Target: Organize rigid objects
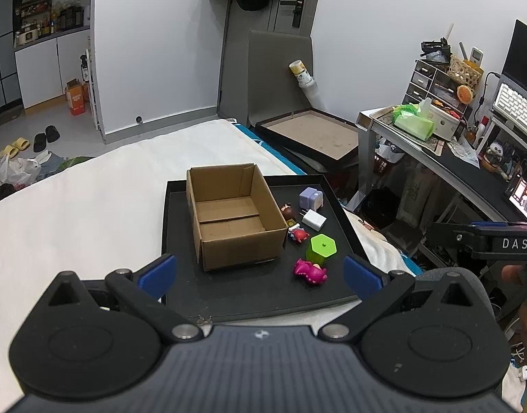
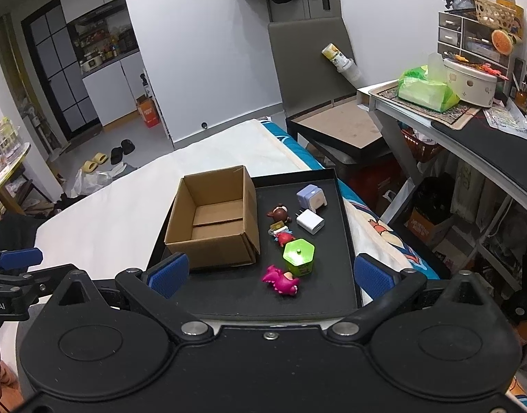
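Ahead of the tongs stood a cardboard box (image 1: 234, 222) of matt brown corrugated paper, on a matt black tray (image 1: 249, 296). Right of the box lay glossy plastic toys: a pink figure (image 1: 310, 271), a smooth green hexagonal pot (image 1: 321, 248) and a glossy white charger (image 1: 314, 220). The left gripper (image 1: 260, 273) had textured blue pads (image 1: 158, 275), matt black plastic arms and bright metal pivots.

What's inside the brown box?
Nothing: the cardboard box shows only its bare floor flaps. Its near wall hides a strip of the floor. The toys lie outside it on the black tray.
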Motion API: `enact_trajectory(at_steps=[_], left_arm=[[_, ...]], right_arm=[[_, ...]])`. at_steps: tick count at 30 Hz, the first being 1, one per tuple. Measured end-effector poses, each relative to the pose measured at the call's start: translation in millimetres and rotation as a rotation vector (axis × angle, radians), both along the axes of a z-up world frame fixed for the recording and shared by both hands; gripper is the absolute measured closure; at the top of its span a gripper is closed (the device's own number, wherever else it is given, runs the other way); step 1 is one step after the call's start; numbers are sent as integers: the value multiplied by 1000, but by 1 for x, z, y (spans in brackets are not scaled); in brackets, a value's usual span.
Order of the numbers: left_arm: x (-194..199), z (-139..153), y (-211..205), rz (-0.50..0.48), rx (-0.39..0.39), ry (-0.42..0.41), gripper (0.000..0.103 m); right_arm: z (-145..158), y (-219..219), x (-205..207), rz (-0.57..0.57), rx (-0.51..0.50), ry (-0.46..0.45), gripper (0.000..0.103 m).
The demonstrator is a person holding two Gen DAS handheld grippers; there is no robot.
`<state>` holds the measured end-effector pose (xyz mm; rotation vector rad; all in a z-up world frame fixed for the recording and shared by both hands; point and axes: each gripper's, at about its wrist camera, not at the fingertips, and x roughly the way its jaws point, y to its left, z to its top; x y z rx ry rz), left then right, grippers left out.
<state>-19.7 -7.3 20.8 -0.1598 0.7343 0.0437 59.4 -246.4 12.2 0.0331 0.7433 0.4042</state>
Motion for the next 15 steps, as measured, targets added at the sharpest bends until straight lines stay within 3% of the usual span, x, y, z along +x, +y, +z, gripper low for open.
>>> enact_trajectory(at_steps=[15], left_arm=[[-9, 4, -2, -18, 2, -4, 1]], right_arm=[[2, 1, -8, 6, -2, -6, 0]])
